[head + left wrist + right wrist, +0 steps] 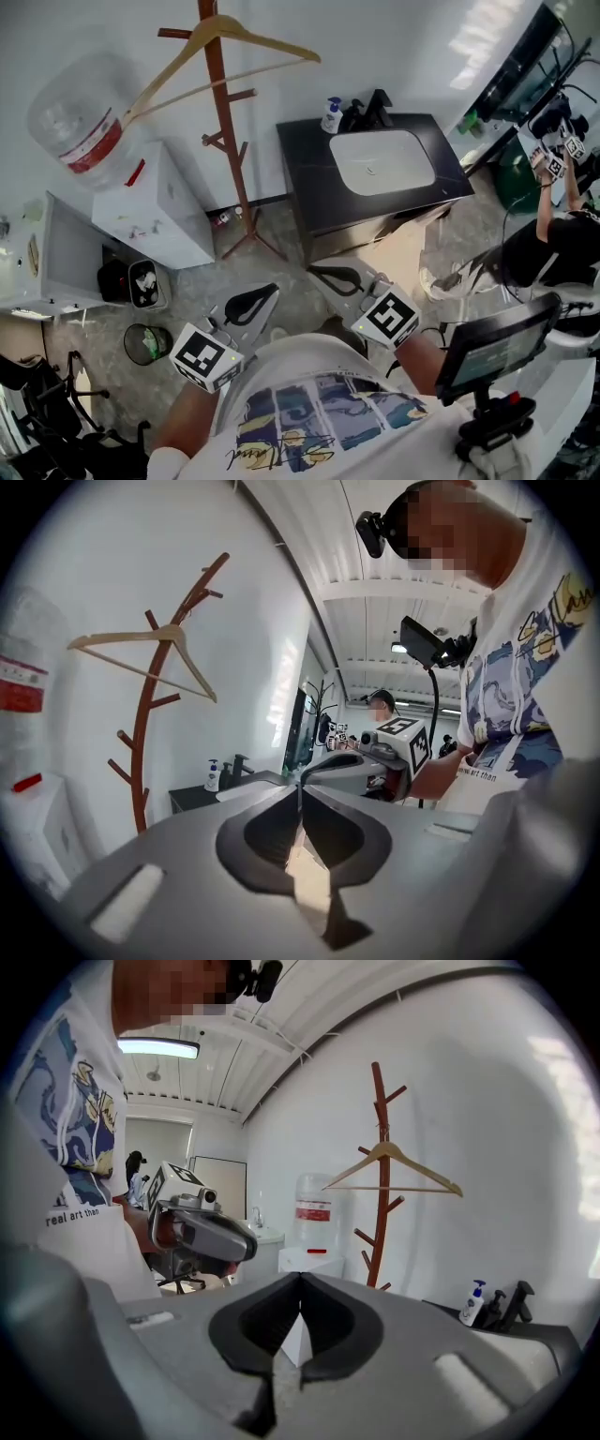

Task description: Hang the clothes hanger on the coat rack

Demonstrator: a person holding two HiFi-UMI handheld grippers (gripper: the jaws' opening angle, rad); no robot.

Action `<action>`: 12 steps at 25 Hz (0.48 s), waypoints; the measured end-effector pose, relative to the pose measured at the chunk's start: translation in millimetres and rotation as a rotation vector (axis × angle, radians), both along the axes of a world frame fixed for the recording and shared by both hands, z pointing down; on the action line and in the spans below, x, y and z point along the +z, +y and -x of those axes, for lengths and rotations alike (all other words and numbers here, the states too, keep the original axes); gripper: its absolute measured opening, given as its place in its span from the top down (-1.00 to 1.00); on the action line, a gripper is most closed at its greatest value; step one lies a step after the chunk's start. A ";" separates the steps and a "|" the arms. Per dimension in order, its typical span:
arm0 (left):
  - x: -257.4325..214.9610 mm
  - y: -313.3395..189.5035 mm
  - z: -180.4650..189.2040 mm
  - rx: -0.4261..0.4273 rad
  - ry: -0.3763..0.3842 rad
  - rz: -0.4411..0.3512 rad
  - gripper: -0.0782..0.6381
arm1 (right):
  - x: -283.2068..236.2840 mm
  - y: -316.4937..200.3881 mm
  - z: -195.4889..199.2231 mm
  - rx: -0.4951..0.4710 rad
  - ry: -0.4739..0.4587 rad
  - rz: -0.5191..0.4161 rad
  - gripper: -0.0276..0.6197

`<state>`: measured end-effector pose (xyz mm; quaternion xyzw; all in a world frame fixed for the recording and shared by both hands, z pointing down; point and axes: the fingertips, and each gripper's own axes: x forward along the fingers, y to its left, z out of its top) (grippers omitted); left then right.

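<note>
A light wooden clothes hanger hangs from the top of the reddish-brown coat rack, tilted with its left end low. It shows in the left gripper view as hanger on rack, and in the right gripper view as hanger on rack. My left gripper and right gripper are held close to my chest, well short of the rack. Both are shut with nothing between the jaws, as seen at the left gripper and the right gripper.
A water dispenser with a large bottle stands left of the rack. A dark counter with a white sink and soap bottle stands right of it. Bins sit on the floor at left. Another person is at far right.
</note>
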<state>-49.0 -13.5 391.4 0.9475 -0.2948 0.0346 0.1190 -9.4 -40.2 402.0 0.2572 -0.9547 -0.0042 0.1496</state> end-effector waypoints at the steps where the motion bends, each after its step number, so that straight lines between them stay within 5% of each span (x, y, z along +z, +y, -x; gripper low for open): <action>1: 4.4 3.2 -3.8 0.010 -0.003 0.005 0.74 | -0.3 2.8 0.1 -0.003 0.001 -0.005 0.91; 12: 17.0 10.8 -4.6 0.012 -0.049 -0.002 0.75 | 2.8 12.9 6.3 -0.013 0.002 -0.031 0.91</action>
